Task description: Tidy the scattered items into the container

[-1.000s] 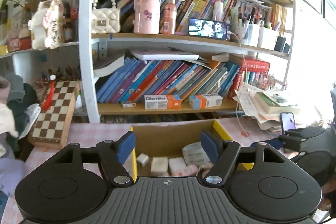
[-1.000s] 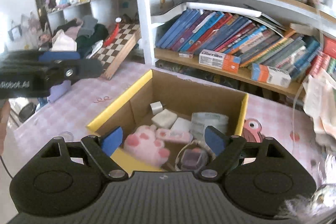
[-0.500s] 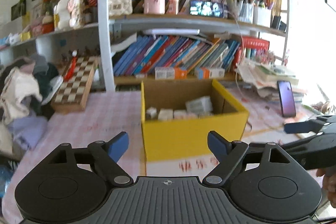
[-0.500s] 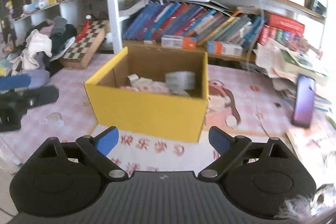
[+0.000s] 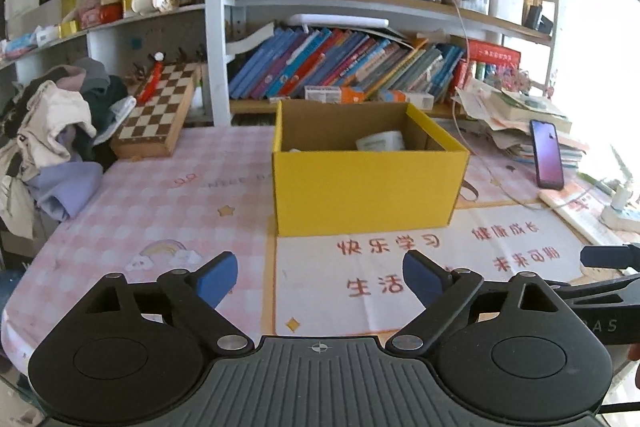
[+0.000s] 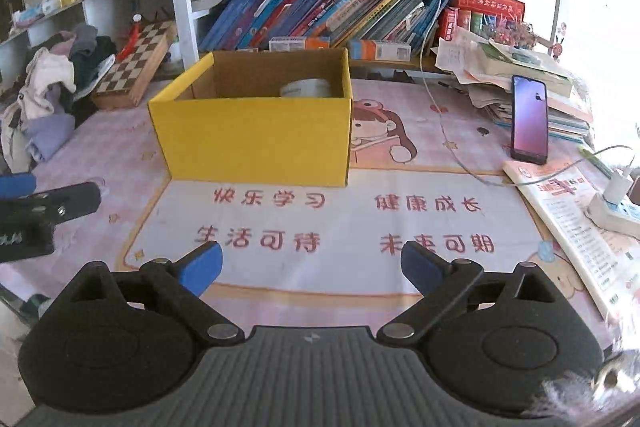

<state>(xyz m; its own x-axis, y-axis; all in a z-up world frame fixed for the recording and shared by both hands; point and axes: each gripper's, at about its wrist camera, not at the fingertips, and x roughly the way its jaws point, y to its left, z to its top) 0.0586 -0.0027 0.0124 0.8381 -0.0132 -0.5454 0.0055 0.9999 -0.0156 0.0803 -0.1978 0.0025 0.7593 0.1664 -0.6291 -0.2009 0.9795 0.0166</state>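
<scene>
**Container is mid-counter, both hand-held grippers empty**

Container (image 5: 368, 187) is the yellow cardboard box, standing upright with its open top facing up, in the middle of the counter (image 5: 160, 203), just in front of the bookshelf (image 5: 344, 67). From my left camera its long side runs left to right across the view, with the broad yellow face turned toward me. Over the rim I can only see a whitish roll-shaped item (image 6: 306, 89) inside; the rest is hidden by the walls.

My left hand-held gripper (image 5: 320, 277) is spread wide and its jaws are opening, with nothing between the blue pads, only the printed mat under them. Same for my right hand-held gripper (image 6: 311, 265): wide, opening, nothing held. Both hover over the counter, well apart from the box. A phone (image 6: 530, 119) leans on a paper stack at right.
</scene>
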